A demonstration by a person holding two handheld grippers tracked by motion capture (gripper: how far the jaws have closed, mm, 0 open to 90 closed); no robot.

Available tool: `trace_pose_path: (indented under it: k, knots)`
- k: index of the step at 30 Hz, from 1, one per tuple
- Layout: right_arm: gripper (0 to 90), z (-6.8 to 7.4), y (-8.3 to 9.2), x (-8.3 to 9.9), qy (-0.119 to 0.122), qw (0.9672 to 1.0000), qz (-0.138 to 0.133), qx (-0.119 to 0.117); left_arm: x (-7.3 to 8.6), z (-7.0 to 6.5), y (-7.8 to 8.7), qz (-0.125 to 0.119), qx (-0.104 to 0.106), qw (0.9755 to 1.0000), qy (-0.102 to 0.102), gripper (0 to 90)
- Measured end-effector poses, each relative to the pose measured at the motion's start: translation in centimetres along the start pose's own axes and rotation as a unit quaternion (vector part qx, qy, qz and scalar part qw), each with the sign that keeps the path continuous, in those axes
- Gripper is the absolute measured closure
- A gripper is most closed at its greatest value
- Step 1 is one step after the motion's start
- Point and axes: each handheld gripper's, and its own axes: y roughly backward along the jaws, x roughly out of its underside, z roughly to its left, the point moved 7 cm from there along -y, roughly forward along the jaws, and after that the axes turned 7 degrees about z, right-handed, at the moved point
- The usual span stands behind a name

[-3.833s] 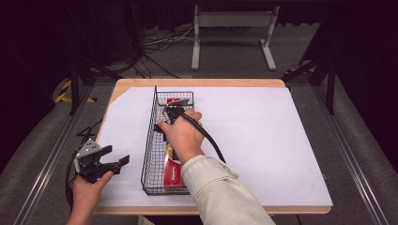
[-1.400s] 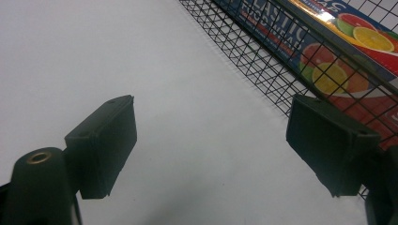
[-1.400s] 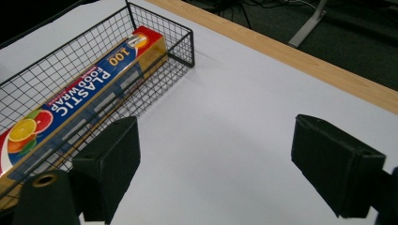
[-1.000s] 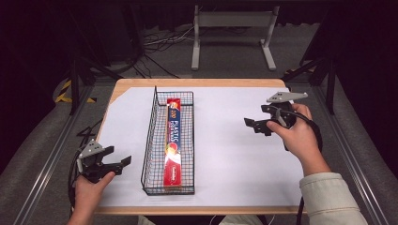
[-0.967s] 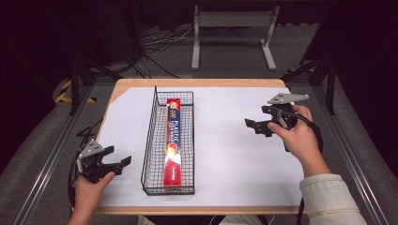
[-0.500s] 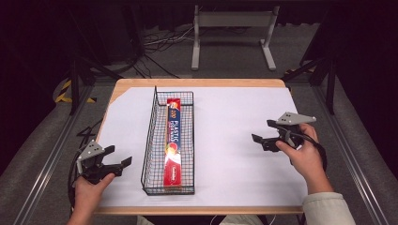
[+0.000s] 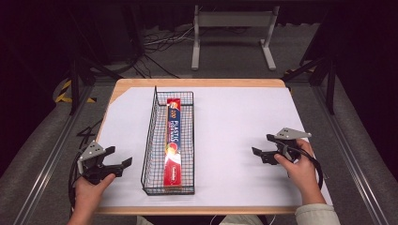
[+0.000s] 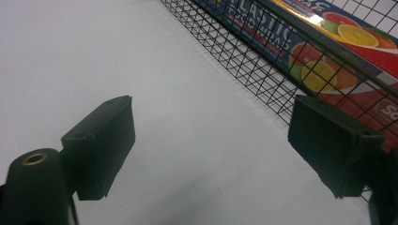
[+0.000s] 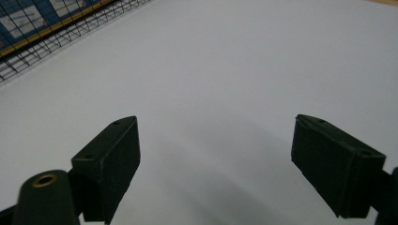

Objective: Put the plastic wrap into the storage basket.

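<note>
My left gripper [image 7: 116, 156] sits low at the near left, jaws spread and empty, beside the wire basket [image 7: 151, 140]. A long red plastic-wrap box [image 7: 173, 143] lies lengthwise inside the basket. My right gripper [image 7: 263, 146] rests near right, jaws wide, holding nothing.

Long red-and-blue box [image 7: 173, 140] in wire basket [image 7: 151, 140]: I read "PLASTIC" in white capitals on blue band, running along box length; "100" near its 12 o'clock end, rest too small. From my left gripper view, same box [image 8: 328, 42] at 1 o'clock: "PLASTIC" again through mesh, partial "SO" on red at 3 o'clock edge, citrus pictures beside. My right gripper view: box [image 9: 42, 18] print at 11 o'clock unreadable.
</note>
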Motion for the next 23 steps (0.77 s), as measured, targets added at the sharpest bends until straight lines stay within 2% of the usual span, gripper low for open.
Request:
trace_pose_path:
  k: [4,6,8,10,17,23]
  knots:
    - [16.6,0.2,-0.7,1.0,0.000,0.9998,0.018,0.002,0.2,0.2,-0.3,0.007,0.000,1.0000,-0.001,15.8]
    - [16.6,0.3,-1.1,1.3,-0.016,0.9996,0.023,-0.004,0.4,0.3,-0.5,0.009,-0.001,1.0000,0.004,15.8]
    - [16.6,0.3,-1.5,1.5,-0.011,0.9993,0.036,0.004,0.6,0.4,-0.7,0.015,0.000,0.9999,0.003,15.7]
    - [15.9,0.4,-1.6,1.5,-0.015,0.9991,0.039,-0.002,0.6,0.4,-0.8,0.016,0.000,0.9999,0.002,15.7]
    - [14.0,0.4,-1.1,1.8,-0.024,0.9984,0.051,-0.006,0.9,0.3,-1.6,0.020,0.004,0.9998,-0.003,15.4]
    - [13.9,0.4,-0.4,2.1,-0.015,0.9988,0.047,-0.001,1.1,0.9,-1.9,0.018,0.000,0.9998,0.010,14.9]
